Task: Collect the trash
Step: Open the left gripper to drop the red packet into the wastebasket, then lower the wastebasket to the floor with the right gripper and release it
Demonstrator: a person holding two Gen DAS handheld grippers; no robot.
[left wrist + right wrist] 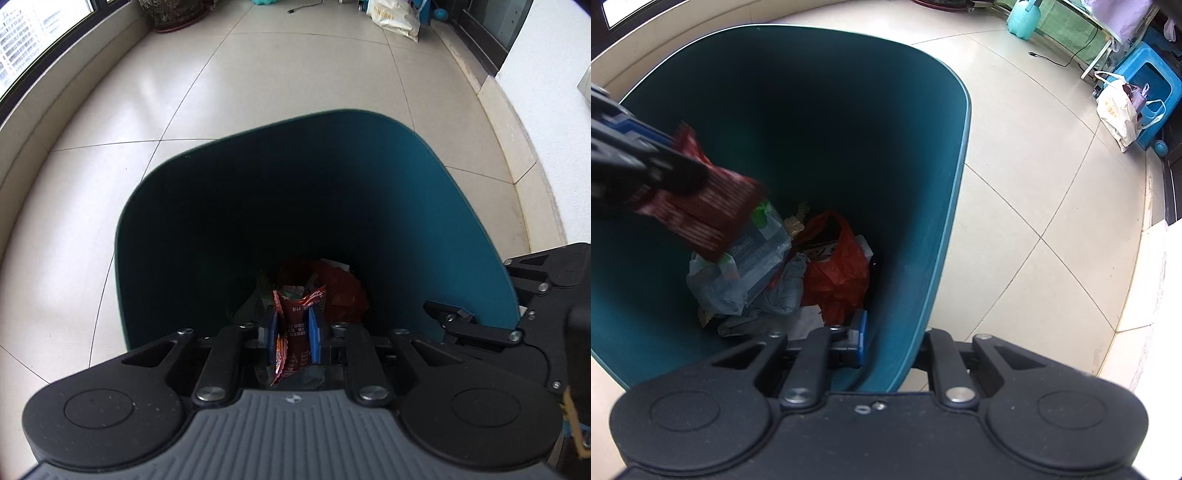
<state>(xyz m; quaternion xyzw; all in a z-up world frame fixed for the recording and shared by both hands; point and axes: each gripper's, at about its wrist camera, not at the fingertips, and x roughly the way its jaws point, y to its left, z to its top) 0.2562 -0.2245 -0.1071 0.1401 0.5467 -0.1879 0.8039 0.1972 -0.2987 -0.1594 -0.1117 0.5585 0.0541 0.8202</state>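
A teal trash bin (424,192) stands on the tiled floor; its rim also shows in the right wrist view (956,177). My left gripper (293,330) is shut on a red snack wrapper (297,325) and holds it over the bin's opening. The wrapper also shows in the right wrist view (709,210), blurred, above the trash inside. The bin holds an orange plastic bag (838,269), a clear bag (738,273) and other scraps. My right gripper (886,347) straddles the bin's near wall, one blue pad (860,343) inside the bin, gripping the rim.
A plant pot (173,14) stands by the window at the far left. A white shopping bag (1115,107) and a blue plastic stool (1152,85) sit by the far wall. A black cable (1056,61) lies on the floor.
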